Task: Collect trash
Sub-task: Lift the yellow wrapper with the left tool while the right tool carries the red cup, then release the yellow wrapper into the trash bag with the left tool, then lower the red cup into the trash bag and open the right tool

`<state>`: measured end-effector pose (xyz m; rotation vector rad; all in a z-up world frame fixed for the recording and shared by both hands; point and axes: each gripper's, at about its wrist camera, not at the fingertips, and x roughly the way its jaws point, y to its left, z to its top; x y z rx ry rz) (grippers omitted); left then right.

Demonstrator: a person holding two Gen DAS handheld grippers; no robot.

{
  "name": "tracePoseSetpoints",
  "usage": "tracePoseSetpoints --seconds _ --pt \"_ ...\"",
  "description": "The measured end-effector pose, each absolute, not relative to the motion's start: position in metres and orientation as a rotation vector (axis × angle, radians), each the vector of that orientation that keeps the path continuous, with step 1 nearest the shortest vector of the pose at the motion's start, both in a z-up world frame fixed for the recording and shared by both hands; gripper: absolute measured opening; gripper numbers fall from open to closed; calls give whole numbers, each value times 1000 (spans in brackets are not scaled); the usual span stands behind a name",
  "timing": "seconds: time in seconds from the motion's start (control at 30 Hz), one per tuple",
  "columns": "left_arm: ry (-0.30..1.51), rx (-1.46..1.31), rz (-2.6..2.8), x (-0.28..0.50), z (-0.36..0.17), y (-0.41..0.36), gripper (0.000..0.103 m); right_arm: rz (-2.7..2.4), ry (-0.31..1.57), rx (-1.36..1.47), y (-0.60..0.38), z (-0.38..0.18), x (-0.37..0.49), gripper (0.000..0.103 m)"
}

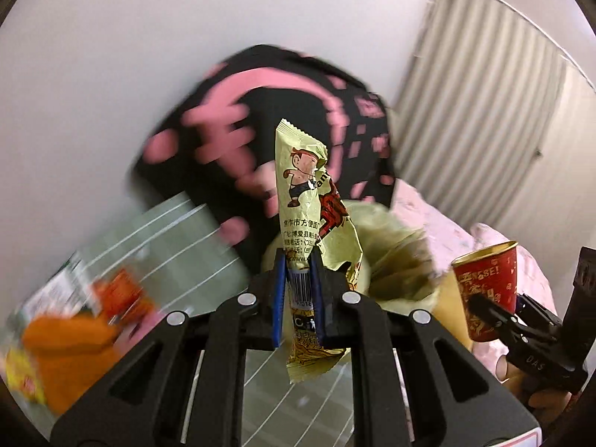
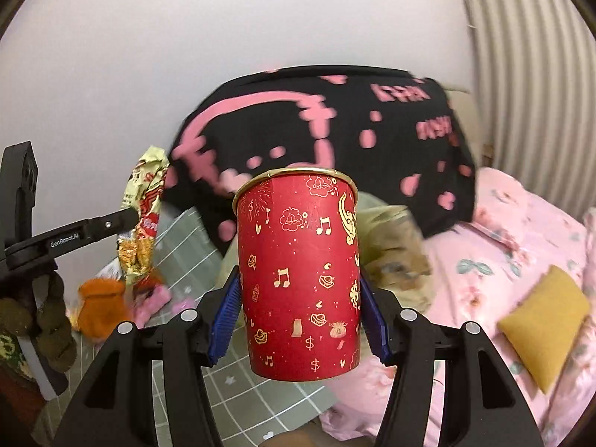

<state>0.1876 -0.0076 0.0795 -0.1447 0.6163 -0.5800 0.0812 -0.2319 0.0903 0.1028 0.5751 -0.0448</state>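
Now, snack wrapper (image 1: 316, 201) pinched upright in left hand-held gripper (image 1: 298, 290)

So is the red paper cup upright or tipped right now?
Upright. The red cup sits rim-up between the right gripper pads, clamped on both sides, base clear of the bedding. Whether it holds anything cannot be told.

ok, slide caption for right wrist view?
Right gripper holds red paper cup upright above the pink bedding.

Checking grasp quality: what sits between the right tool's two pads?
The red paper cup, upright, pressed by both blue pads; right wrist view shows it.
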Motion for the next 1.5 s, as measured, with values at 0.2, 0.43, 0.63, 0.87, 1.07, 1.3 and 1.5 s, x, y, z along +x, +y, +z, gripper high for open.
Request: tracePoseSetpoints --seconds 0.2,0.43,0.63,0.87,1.07,1.3,1.5 --pt "654 -122 -774 220 86 -72 12 -215 554 148 -261 110 64 55" --pt "807 -68 -800 260 50 -133 26 -288 563 191 -291 111 51 55" --pt "784 -156 -704 258 57 -99 36 -213 568 188 -301 114 75 55" --pt "719 -74 -511 232 67 -54 38 -14 621 133 -271 98 131 54" --pt "721 -69 -430 220 68 -23 42 131 706 156 -249 70 185 54" --pt "771 -97 -382 205 44 0 42 178 950 41 -236 7 259 54" --pt "839 -114 -315 191 3 25 42 65 982 126 -270 -3 285 54"
